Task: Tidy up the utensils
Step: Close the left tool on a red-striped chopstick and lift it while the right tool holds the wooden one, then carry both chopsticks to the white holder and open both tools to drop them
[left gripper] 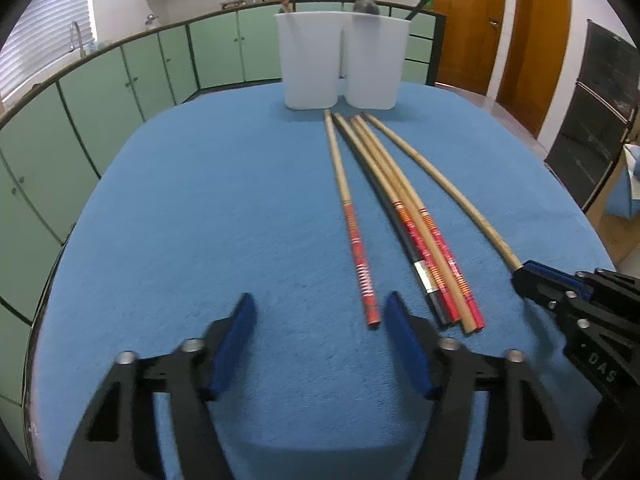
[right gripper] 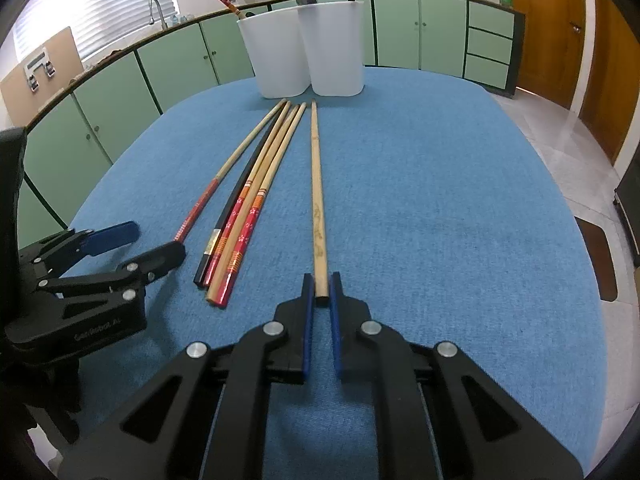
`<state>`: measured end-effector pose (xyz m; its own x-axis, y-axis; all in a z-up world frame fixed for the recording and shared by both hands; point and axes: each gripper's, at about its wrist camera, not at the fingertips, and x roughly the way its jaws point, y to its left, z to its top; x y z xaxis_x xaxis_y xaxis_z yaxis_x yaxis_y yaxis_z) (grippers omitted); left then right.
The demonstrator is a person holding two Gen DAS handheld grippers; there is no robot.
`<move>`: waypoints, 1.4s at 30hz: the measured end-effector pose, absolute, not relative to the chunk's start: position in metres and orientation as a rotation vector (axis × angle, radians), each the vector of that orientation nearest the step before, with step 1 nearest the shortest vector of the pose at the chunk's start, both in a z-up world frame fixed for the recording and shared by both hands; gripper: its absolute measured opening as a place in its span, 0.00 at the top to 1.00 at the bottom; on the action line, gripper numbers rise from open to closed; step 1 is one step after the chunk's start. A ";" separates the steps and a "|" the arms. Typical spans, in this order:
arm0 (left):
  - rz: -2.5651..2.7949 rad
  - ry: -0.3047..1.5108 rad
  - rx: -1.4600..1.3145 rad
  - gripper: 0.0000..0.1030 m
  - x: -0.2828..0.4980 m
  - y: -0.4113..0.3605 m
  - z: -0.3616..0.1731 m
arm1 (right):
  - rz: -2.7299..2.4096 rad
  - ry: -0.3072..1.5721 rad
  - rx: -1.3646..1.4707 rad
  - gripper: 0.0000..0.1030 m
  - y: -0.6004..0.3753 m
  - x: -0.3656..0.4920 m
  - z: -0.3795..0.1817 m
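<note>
Scene: I am working at a blue cloth-covered counter (right gripper: 440, 208) in a green-cabineted kitchen, sorting long chopsticks into a white plastic two-compartment utensil holder (right gripper: 304, 52) standing at the far edge.

Right hand-held gripper (right gripper: 321, 288): I am clenching it on the near end of a plain pale bamboo chopstick (right gripper: 317, 184), which is lying flat on the cloth, pointing toward the holder.

Left hand-held gripper (left gripper: 320, 320): I am holding it released, pads apart and gripping nothing, just beside the butt of a red-handled bamboo chopstick (left gripper: 352, 224).

Loose pile: a black lacquered chopstick (right gripper: 236, 200) and more red-patterned bamboo chopsticks (right gripper: 256, 200) are lying bundled together between the two grippers.

Already sorted: one red-handled stick and one black stick are standing in separate compartments; a grey rounded utensil head is showing at the rim.

Handling: I am judging these sticks light, stiff and slender, apt to roll or swing if pinched off-centre.

Grip point: I am taking the thick end, which looks steady enough for tipping the tip into a compartment.

Risk: the lacquered ones may be slipping between smooth pads.
</note>
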<state>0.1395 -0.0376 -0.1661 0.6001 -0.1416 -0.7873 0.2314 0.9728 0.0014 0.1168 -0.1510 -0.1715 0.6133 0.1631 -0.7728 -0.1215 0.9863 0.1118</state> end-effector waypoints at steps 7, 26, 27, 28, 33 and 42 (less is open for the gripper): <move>-0.250 0.889 0.097 0.93 0.135 -0.047 -0.165 | 0.160 0.890 0.041 0.94 -0.149 0.116 -0.171; -0.244 0.616 0.043 0.94 0.114 -0.018 -0.051 | 0.194 0.666 0.064 0.94 -0.161 0.102 -0.072; -0.249 0.595 0.040 0.94 0.115 -0.017 -0.042 | 0.202 0.651 0.070 0.94 -0.163 0.103 -0.063; -0.253 0.583 0.038 0.94 0.115 -0.016 -0.036 | 0.207 0.636 0.073 0.94 -0.164 0.104 -0.054; -0.274 0.517 0.027 0.94 0.125 -0.012 -0.005 | 0.238 0.576 0.075 0.94 -0.167 0.117 -0.015; -0.347 0.485 0.001 0.94 0.150 -0.016 0.026 | 0.293 0.549 0.051 0.94 -0.168 0.144 0.035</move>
<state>0.1499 -0.0163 0.0263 0.8277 -0.3264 -0.4566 0.3270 0.9416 -0.0803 0.1438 -0.1678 0.0350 0.8127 0.2882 -0.5065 -0.2610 0.9571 0.1259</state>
